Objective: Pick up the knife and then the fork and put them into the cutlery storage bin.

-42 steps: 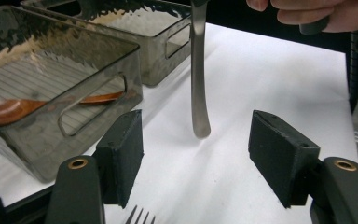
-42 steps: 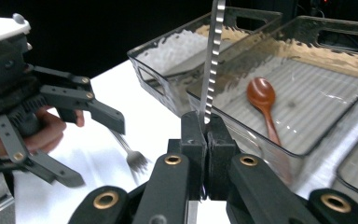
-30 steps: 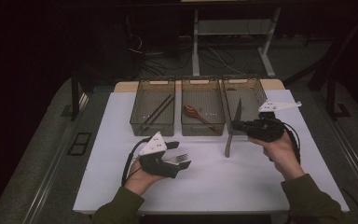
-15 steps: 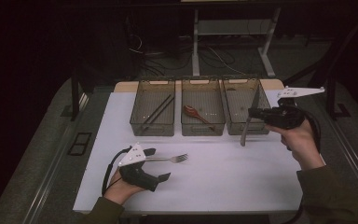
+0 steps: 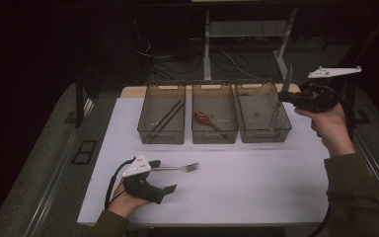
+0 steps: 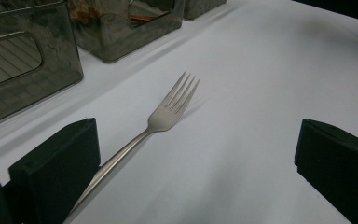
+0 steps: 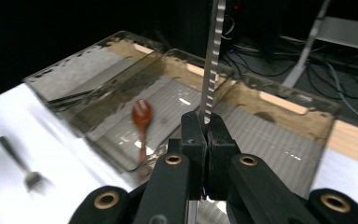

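Note:
A steel fork [image 5: 178, 168] lies flat on the white table, tines pointing right. My left gripper [image 5: 165, 176] rests low around its handle. Its jaws have just been opening and stand wide, with the fork [image 6: 168, 112] lying loose beside one pad [image 6: 56, 163]. My right gripper [image 5: 284, 96] is raised at the right, shut on a serrated knife [image 5: 289, 74] held nearly upright over the right-hand bin [image 5: 262, 133]. The knife's blade [image 7: 213, 60] rises from between the closed jaws of my right gripper [image 7: 207, 135].
Three clear bins stand in a row at the back of the table. The left bin [image 5: 148, 129] holds dark chopsticks [image 5: 168, 116], the middle bin [image 5: 214, 136] a red-brown spoon [image 5: 205, 120]. Table legs and cables lie beyond.
The left hand shifted left and down, and its jaws spread, leaving the fork on the table. The right hand carried the knife up and to the right, above the right bin.

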Demonstrator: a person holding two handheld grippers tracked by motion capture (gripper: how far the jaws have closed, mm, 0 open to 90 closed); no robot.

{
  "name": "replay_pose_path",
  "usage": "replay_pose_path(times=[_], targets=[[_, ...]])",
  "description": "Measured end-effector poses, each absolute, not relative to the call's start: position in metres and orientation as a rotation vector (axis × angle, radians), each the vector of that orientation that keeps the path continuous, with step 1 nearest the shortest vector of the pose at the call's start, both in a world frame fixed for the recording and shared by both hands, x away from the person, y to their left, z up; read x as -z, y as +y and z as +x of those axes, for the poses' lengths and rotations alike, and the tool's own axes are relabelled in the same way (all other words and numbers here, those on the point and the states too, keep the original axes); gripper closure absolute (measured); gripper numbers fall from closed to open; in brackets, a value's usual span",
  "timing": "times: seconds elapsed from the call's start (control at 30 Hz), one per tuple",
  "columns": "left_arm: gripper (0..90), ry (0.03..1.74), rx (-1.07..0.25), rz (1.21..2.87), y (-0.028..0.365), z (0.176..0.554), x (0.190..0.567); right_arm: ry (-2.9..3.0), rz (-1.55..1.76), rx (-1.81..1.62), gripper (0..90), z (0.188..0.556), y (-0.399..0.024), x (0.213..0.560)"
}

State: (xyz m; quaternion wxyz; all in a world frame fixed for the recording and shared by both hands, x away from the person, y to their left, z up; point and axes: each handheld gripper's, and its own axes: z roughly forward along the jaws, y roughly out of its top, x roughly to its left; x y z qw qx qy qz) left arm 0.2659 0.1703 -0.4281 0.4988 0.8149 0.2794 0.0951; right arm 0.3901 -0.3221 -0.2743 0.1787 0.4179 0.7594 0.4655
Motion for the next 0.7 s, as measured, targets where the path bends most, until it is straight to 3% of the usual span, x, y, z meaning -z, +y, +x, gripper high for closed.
replay_pose_path(times=[0.23, 0.7], targets=[[0.0, 0.671, -0.215, 1.983, 0.169, 0.266, 0.429, 2.128, 1.229, -1.240, 87.3, 0.413, -0.330, 0.272], [0.0, 0.674, -0.210, 1.983, 0.171, 0.267, 0.430, 2.229, 1.356, -1.024, 87.4, 0.447, -0.346, 0.317]])
